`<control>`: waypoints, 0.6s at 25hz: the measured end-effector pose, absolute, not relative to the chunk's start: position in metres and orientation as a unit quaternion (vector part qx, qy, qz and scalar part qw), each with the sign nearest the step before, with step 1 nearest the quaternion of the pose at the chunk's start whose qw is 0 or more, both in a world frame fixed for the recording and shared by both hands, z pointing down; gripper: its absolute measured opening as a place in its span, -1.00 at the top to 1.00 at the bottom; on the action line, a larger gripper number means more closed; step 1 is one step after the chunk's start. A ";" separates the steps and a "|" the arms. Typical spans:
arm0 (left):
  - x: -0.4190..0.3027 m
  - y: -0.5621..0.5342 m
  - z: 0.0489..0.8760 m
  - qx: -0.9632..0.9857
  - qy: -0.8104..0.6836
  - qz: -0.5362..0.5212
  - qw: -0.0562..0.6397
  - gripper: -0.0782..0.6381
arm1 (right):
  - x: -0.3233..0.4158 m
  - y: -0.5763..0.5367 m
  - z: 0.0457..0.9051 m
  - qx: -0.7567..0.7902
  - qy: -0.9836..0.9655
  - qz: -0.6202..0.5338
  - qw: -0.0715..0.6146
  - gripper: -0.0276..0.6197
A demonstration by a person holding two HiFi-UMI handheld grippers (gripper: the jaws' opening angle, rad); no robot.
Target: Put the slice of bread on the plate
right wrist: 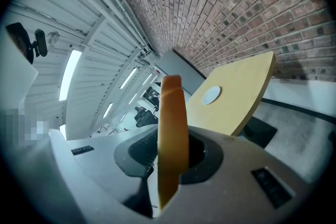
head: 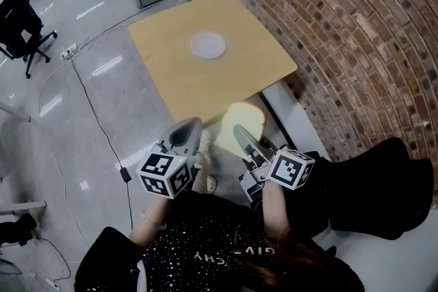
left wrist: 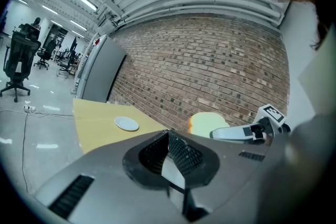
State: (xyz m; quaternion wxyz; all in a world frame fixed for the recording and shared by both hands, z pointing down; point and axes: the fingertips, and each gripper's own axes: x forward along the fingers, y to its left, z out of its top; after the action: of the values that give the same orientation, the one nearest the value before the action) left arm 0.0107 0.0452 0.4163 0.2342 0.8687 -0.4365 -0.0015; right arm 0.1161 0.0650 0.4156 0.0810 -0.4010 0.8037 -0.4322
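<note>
We're looking along the brick wall (head: 328,17) on our right, and beside it the yellow table (head: 171,37) is standing ahead of us. We're holding the left gripper (head: 186,132) up with its jaws pressed together on nothing. Just beside it, the right gripper (head: 241,134) is clamping the slice of bread (head: 236,118) between its jaws, up in the air by the table's near edge. The small white plate (head: 207,45) is sitting near the table's middle, well apart from the bread
</note>
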 end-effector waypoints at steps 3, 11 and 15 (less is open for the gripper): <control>0.012 0.040 0.418 0.867 -0.439 -0.001 0.236 0.75 | 0.117 0.057 0.417 -0.401 0.803 -0.433 0.081 0.63; 0.015 0.015 0.426 0.862 -0.442 0.002 0.247 0.75 | 0.114 0.029 0.421 -0.389 0.805 -0.440 0.079 0.63; 0.021 -0.008 0.426 0.862 -0.441 0.004 0.252 0.75 | 0.117 0.007 0.419 -0.387 0.805 -0.443 0.079 0.63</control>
State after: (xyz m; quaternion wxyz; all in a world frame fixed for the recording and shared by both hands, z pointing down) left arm 0.0205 -0.0077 0.4265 0.2519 0.8616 -0.4407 0.0041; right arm 0.1173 0.0067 0.4193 0.0789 -0.3867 0.8052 -0.4426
